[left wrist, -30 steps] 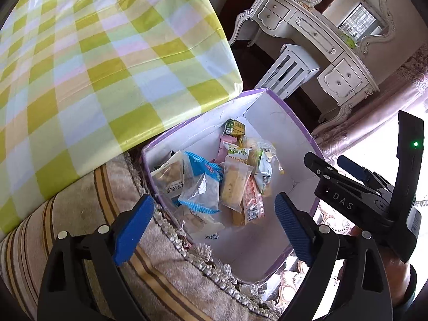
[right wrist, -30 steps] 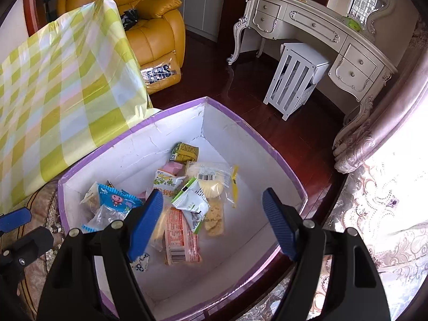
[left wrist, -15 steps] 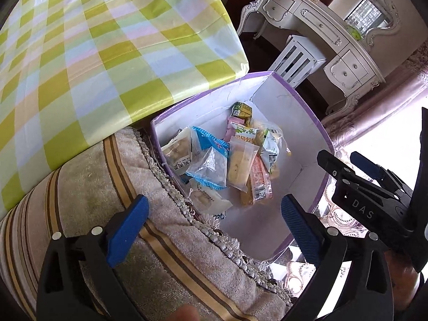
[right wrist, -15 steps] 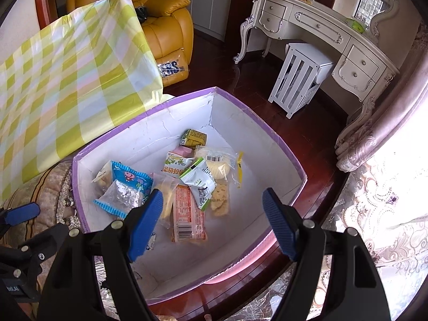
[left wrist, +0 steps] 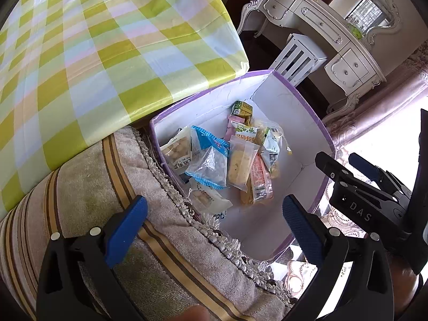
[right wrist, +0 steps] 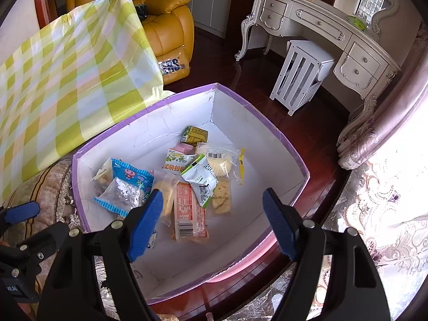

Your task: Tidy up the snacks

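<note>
- Left wrist view: the left gripper (left wrist: 214,219) is seen with its jaws spread wide and nothing between them; they have just been opening further, and only the striped cushion (left wrist: 112,195) and the near rim of the box lie beneath.
- The white box (left wrist: 302,123) with the purple rim is seen just past the cushion's fringed edge, its far left wall tucked under the corner of the checked cloth (left wrist: 107,53).
- The snacks are heaped on the box floor toward the left wall: a blue packet (left wrist: 208,157), a clear bag with a yellow biscuit (left wrist: 240,165), an orange bar (left wrist: 260,179) and a green packet (left wrist: 242,108) up in the far corner.
- The right gripper (left wrist: 358,182) is caught at the right edge, beside the box's right wall; its jaws cannot be read from here.
- A white dressing table (left wrist: 321,21) and a slatted stool (left wrist: 299,53) are seen beyond the box.
- Right wrist view: the right gripper (right wrist: 212,222) is held above the near part of the box (right wrist: 267,133), jaws apart and empty, no pad touching any packet.
- Below the left finger lie the blue packet (right wrist: 128,182) and the orange bar (right wrist: 188,214); a white and green packet (right wrist: 202,179) is laid across the bar's top.
- The green packet (right wrist: 196,135) sits in the far corner.
- A yellow armchair (right wrist: 165,18) is seen behind the checked cloth (right wrist: 75,75).
</note>
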### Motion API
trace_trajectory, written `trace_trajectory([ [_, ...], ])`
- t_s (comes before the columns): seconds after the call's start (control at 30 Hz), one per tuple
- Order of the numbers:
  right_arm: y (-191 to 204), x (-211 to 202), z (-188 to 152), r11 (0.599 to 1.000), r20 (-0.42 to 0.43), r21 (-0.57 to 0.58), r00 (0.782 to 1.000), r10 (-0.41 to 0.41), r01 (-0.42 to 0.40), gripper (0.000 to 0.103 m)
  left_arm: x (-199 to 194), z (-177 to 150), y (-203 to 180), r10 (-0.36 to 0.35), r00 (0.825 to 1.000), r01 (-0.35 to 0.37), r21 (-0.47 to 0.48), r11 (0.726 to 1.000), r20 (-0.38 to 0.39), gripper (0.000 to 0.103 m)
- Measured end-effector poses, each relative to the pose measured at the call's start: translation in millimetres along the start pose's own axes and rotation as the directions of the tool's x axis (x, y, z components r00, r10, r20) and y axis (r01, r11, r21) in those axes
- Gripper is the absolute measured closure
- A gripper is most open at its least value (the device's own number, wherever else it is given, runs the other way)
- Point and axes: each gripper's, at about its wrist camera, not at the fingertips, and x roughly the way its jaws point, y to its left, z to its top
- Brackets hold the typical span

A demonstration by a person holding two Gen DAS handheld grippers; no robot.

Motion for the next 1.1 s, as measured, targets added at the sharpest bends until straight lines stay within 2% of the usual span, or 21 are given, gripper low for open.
trace_trajectory([
  [0.6, 0, 0, 0, 1.000, -0.002, -0.003, 1.000, 0.000, 0.000, 0.026, 2, 0, -3, 0.010, 1.000, -0.010, 0.020, 1.000, -0.005, 0.004],
  [0.77, 0, 0, 0, 1.000, -0.004, 0.006, 1.000, 0.002, -0.002, 0.026, -1, 0, -7, 0.021, 0.999, -0.023, 0.056, 0.998, 0.026, 0.004],
  [0.9, 8, -13, 5, 1.000, 0.025, -0.006, 0.999, 0.021, -0.021, 0.026, -25, 2, -2, 0.025, 0.996, -0.029, 0.042, 0.999, 0.084, 0.004],
  [1.0, 36, -29, 7, 0.996, 0.053, -0.049, 0.995, 0.083, -0.080, 0.026, -61, -5, 31, 0.103, 0.982, -0.100, -0.025, 0.995, 0.158, 0.004],
  [1.07, 68, -38, 5, 0.981, 0.047, -0.100, 0.985, 0.169, -0.163, 0.026, -84, -16, 68, 0.220, 0.959, -0.202, -0.115, 0.973, 0.178, 0.004],
  [1.1, 88, -42, 3, 0.969, 0.042, -0.136, 0.976, 0.212, -0.205, 0.025, -95, -24, 90, 0.292, 0.940, -0.263, -0.171, 0.950, 0.175, 0.004],
])
